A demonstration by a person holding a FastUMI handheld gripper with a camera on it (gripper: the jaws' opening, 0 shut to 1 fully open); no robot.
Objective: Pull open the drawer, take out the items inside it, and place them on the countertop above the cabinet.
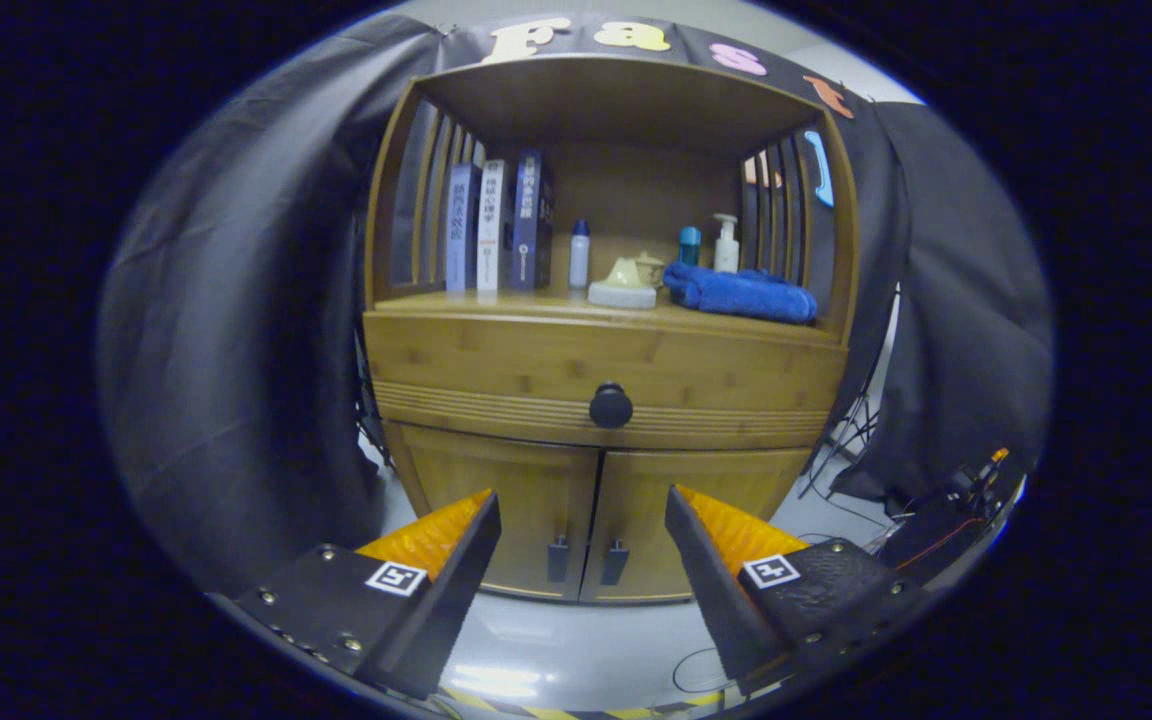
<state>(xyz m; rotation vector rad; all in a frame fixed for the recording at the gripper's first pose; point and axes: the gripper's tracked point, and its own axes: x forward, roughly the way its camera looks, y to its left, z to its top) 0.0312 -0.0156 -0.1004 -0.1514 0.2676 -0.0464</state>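
Facing the cabinet (601,400), the gripper (583,520) hung spread and empty, well short of the closed drawer (496,365). Items already lay on the countertop (536,303) above the drawer, so this fitted either approach or completion.

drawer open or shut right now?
Shut. The drawer front sits flush with the cabinet frame, its round knob untouched. The gripper is open, fingers spread well short of it.
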